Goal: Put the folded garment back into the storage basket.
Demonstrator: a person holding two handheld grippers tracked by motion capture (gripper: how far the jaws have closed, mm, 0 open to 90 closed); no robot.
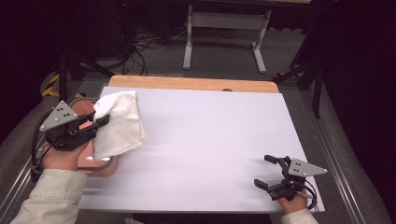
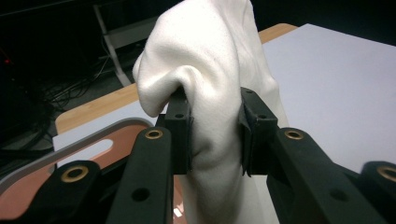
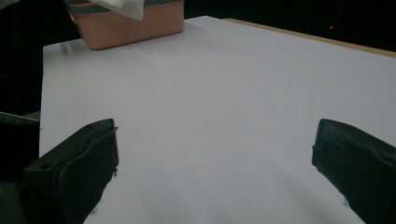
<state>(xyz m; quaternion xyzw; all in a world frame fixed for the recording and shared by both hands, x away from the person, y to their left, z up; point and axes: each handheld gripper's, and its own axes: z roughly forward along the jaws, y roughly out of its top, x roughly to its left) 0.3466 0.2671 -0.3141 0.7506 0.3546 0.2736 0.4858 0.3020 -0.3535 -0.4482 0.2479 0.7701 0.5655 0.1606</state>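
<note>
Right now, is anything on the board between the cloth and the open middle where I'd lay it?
Nothing visible. The left gripper holds the cloth over the bin; the board beyond is bare.

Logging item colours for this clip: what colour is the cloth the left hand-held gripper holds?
The cloth is plain off-white, no pattern; best seen in the left gripper view.

- The white tabletop [image 1: 205, 140] lies bare across its middle and far right: open passage there.
- A pink bin [image 1: 100, 164] sits at the left edge, blocking that side.
- A white cloth [image 1: 119, 123], pinched in the left gripper [image 1: 102, 121], hangs over the bin and perhaps onto the table beside it.
- The right gripper [image 1: 267, 171] sits spread at the near right corner, nothing between its jaws.
</note>
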